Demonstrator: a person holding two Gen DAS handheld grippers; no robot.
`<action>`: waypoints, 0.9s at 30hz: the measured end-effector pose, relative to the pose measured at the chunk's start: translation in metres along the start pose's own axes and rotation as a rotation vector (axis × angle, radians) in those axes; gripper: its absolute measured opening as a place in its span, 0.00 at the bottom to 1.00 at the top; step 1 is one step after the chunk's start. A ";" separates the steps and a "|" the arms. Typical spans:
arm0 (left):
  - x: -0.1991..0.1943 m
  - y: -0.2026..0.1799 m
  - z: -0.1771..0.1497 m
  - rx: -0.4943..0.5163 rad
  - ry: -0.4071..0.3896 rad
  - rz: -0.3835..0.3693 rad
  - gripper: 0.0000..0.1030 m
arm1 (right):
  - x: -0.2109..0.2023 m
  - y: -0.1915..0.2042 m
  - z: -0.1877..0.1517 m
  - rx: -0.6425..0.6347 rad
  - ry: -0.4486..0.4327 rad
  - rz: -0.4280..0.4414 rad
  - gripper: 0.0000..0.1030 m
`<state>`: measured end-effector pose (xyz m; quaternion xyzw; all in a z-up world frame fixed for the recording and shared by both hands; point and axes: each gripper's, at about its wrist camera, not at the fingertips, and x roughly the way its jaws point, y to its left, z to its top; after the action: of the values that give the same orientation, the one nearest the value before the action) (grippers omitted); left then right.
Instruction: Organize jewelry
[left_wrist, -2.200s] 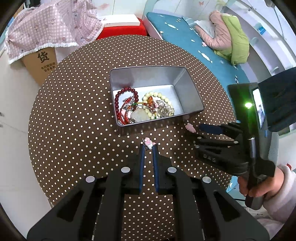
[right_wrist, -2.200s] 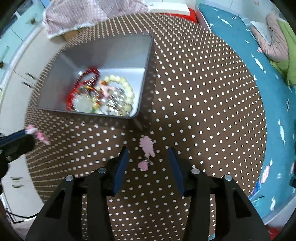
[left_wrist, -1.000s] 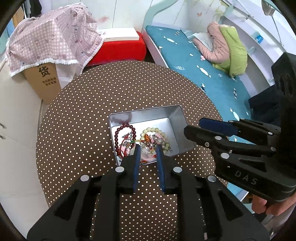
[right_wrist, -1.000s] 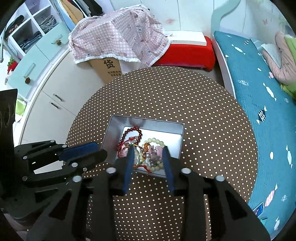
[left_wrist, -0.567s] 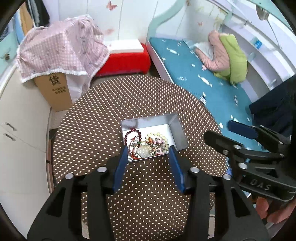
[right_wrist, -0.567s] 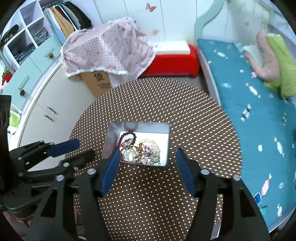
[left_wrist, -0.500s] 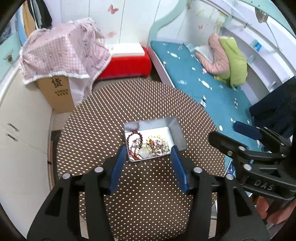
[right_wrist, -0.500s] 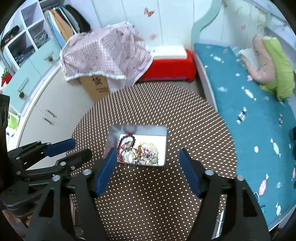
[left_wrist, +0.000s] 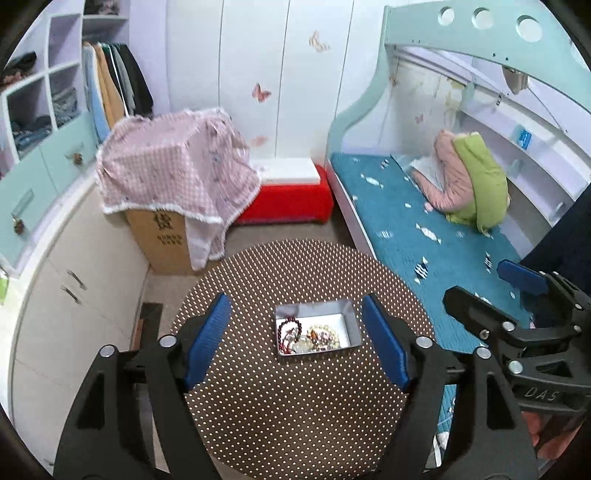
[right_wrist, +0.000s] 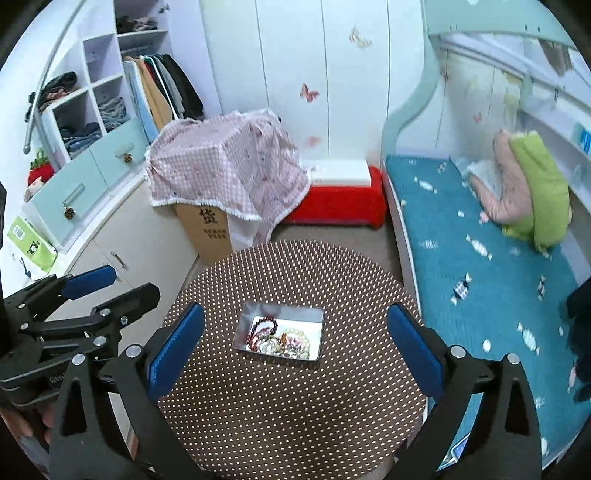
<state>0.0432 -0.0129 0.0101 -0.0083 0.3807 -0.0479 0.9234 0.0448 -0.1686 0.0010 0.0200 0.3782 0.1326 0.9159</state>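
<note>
Left tool: jaws wide apart, have just been opening, nothing between them, touching nothing. Right tool: same, spread wider, just opened, empty. Both well above the round dotted tabletop. Jewelry (red bead bracelet, pale bead strand, other pieces) all lies inside the open metal tin near tabletop centre.

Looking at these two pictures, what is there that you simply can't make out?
- Jewelry in the metal tin: both views, too small to tell pieces apart.
- Round table: near edge hidden behind the left gripper; likewise behind the right gripper.
- Cardboard box: both views, top covered by checked cloth.
</note>
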 end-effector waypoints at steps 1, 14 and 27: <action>-0.007 -0.003 0.000 0.000 -0.015 0.006 0.74 | -0.003 -0.001 0.000 0.001 -0.011 0.002 0.93; -0.045 -0.023 -0.009 0.033 -0.114 0.030 0.75 | -0.038 -0.009 -0.012 0.018 -0.124 -0.005 0.93; -0.048 -0.030 -0.007 0.043 -0.138 0.030 0.75 | -0.046 -0.016 -0.014 0.024 -0.159 -0.021 0.93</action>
<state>0.0022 -0.0386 0.0404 0.0138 0.3151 -0.0416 0.9480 0.0072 -0.1970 0.0202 0.0375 0.3060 0.1166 0.9441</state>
